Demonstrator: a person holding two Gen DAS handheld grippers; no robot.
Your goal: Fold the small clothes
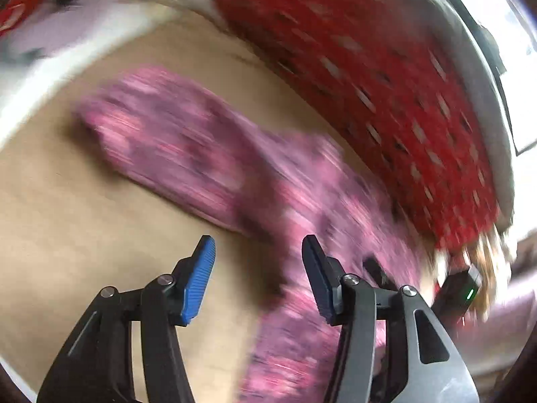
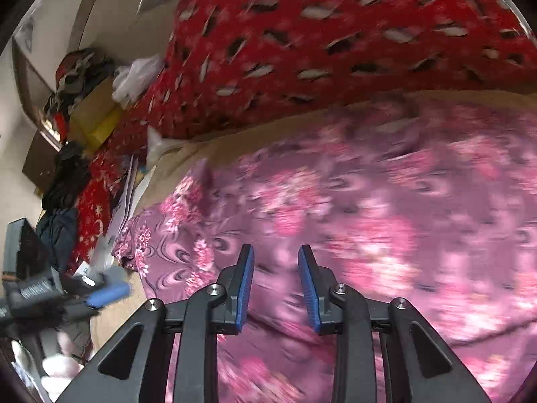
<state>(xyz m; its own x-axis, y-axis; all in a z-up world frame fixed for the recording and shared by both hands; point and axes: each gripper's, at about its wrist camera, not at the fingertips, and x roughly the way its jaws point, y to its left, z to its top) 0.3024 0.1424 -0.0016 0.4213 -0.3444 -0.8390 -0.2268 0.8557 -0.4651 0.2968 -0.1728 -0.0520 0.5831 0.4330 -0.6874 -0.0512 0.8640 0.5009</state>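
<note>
The pink floral garment (image 1: pixel 214 154) lies across the tan surface (image 1: pixel 67 201), mid-frame, blurred, seemingly flat. The left gripper (image 1: pixel 258 268) and right gripper (image 2: pixel 276 278) hover above it, jaws apart, holding nothing

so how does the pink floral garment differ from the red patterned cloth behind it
The pink floral garment is purple-pink with flower prints; the red patterned cloth is bright red with pale and dark flecks. The garment lies spread on the tan surface, close under the grippers; the red cloth lies beyond it, along the far edge. Both are blurred, printed fabrics.
</note>
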